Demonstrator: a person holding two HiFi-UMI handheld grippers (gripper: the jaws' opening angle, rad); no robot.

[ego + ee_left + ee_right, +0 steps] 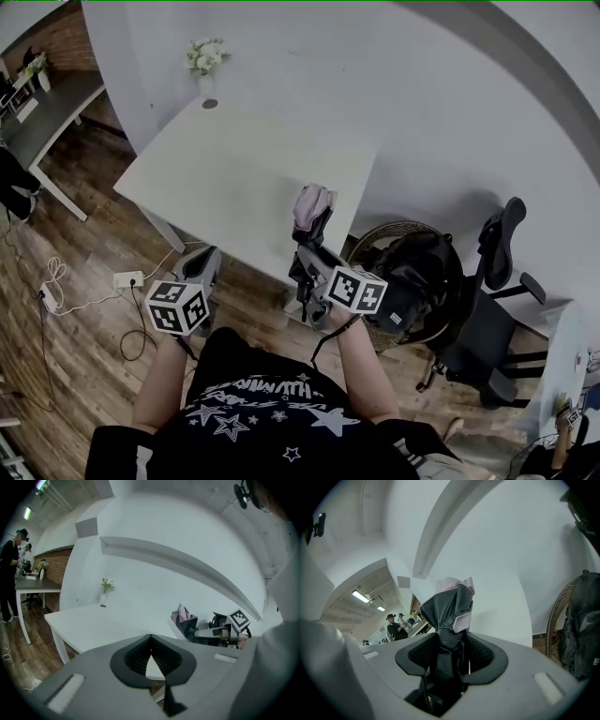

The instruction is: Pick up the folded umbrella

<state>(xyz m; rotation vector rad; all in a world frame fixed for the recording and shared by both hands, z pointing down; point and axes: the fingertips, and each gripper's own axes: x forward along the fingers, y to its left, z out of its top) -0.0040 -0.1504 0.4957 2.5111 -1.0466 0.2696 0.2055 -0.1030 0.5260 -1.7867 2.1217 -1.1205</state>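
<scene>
One folded umbrella (312, 204), one table (234, 169), two hand-held grippers (202, 264) (307, 251)

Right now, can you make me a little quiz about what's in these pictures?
1. True or false: the fingers of the right gripper clamp the folded grey-and-pink fabric umbrella.
2. What stands at the far end of the white rectangular table? A) a small white vase of flowers B) a red mug C) a laptop
3. Fill in: the shut fingers of the left gripper hold ____.
Key: 1 true; 2 A; 3 nothing.
</scene>
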